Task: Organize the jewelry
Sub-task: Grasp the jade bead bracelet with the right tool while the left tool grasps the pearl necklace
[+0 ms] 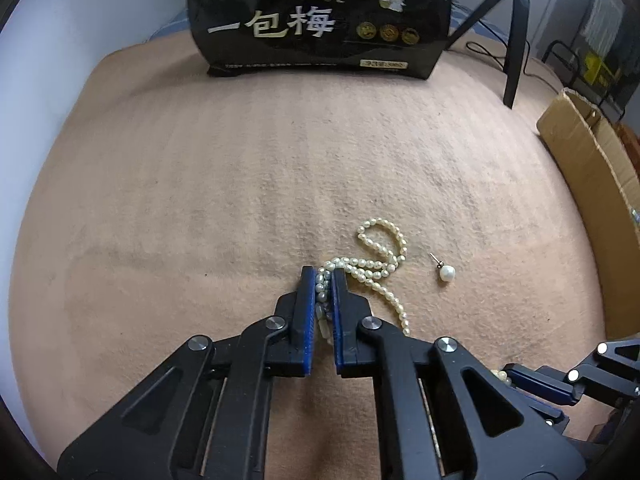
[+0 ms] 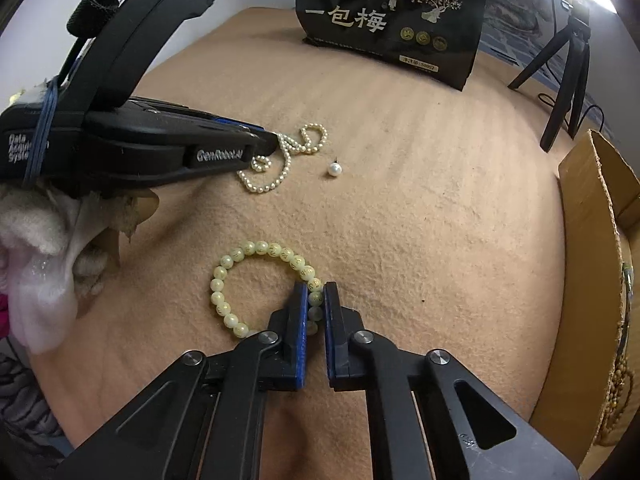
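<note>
We see the pearl necklace [image 1: 380, 268] lying in a loose tangle on the peach blanket [image 1: 240, 168], one strand running from between the blue pads of the left hand-held gripper [image 1: 324, 276] away and to its right, ending in a small loop ahead of the fingertips; another strand trails back along the right side of that gripper. The left hand-held gripper is clamped on a bunch of these pearls. Just right of the tangle, apart from it, lies a single pearl stud earring [image 1: 445, 271], its pin pointing away and slightly left.

The pale green bead bracelet [image 2: 256, 280] lies flat as a ring, mostly to the left of the right hand-held gripper [image 2: 316, 296], whose pads are clamped on the beads of the ring's right side.

Far ahead of both grippers a black snack bag [image 2: 392, 20] stands upright. To the right we see a black tripod [image 2: 568, 72] and the wall of a cardboard box [image 2: 588, 260]
</note>
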Motion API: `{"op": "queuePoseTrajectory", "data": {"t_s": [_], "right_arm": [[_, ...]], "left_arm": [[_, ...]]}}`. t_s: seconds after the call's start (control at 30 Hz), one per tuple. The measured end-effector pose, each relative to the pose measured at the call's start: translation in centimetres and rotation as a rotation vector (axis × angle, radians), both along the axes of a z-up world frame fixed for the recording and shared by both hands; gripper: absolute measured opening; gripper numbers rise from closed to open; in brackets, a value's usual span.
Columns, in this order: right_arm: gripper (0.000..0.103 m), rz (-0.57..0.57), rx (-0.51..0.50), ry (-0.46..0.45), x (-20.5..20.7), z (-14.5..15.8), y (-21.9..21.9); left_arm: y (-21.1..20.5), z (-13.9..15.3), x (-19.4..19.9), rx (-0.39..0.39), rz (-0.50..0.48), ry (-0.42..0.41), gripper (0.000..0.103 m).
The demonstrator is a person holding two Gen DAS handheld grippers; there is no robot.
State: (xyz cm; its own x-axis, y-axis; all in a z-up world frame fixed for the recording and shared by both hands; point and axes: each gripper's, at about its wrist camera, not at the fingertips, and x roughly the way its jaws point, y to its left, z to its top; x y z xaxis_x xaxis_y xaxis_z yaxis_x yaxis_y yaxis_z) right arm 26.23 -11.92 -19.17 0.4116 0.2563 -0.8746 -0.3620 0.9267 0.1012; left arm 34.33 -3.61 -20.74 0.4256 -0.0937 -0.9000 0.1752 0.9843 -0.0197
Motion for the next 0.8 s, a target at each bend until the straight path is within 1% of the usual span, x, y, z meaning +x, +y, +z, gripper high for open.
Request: {"op": "queuePoseTrajectory", "data": {"t_s": [0.13,0.3,0.57,0.8], "right_arm": [[0.006,0.002,0.029,-0.02,-0.1,1.1,-0.8],[0.006,-0.007,0.079,-0.06,-0.7,3.3,-1.5],[0.006,-0.029,0.128,-0.117,-1.3,6.1,-2.9],[0.006,-0.075,0.168,-0.183,-1.6,8.8,-5.5]], "left_arm": [[1.3,0.9,-0.4,-0.026,0.034,-0.007,0.005],[3.1,3.3,-1.3,-0.099,0.084,-0.039,0.005],[3.9,7.7,-3.1,-0.174,0.096,-0.118,0.004],[2.9,11.1,-3.8,-0.249,0.075,-0.17,0.004]]}}
